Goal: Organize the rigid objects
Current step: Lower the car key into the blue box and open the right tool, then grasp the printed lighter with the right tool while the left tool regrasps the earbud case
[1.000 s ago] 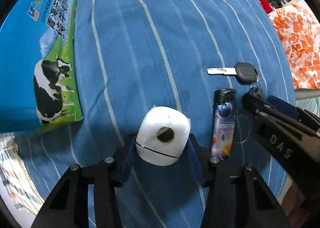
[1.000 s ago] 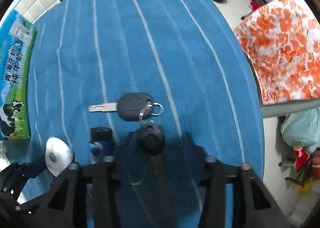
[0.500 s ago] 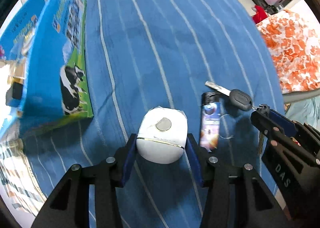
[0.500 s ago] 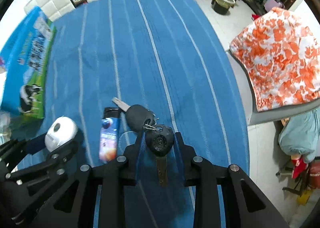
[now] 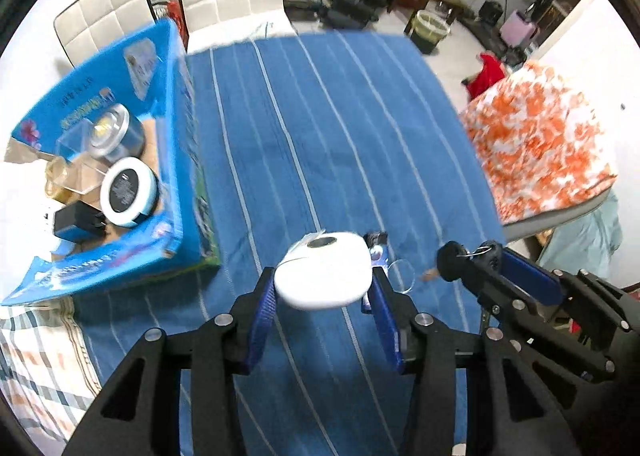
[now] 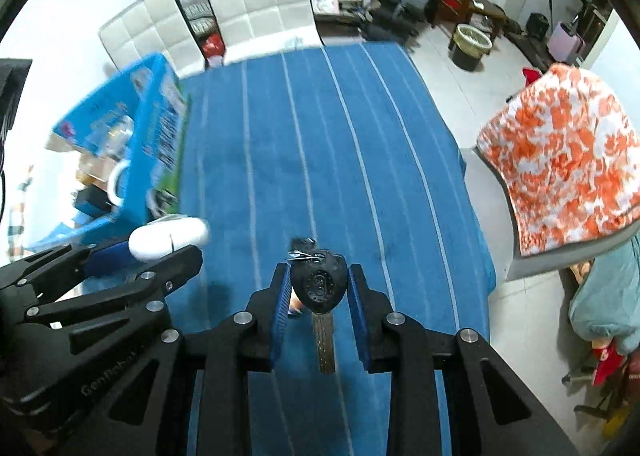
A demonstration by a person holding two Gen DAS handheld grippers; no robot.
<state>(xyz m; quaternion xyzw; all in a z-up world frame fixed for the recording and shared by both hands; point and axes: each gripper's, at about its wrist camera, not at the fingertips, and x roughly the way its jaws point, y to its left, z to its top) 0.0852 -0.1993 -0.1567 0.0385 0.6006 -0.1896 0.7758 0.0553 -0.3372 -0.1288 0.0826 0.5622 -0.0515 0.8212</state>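
Both hands have come up off the table since a second ago, each carrying something. The left gripper [image 5: 323, 288] pinches the white round case [image 5: 324, 276] between its blue pads; a second ago that case sat on the blue striped cloth [image 5: 320, 128], and now it hangs clear above it. The right gripper [image 6: 318, 296] is pressed tight on the black head of a car key [image 6: 319, 286], blade hanging down between the fingers, with the second key on the same ring dangling behind it; earlier that second key lay flat on the cloth and now it has been lifted with the rest.

The lighter [image 5: 376, 252] remains on the cloth near the table's near edge, mostly hidden behind the white case. With the rise, the open blue milk carton box [image 5: 176, 160] at the table's left edge shows its inside: a round tin, a black-and-white disc and a dark block lie in it already.

My reading is that the pick-up is done for both items and the carry to that box comes next, with the lighter left for a later trip
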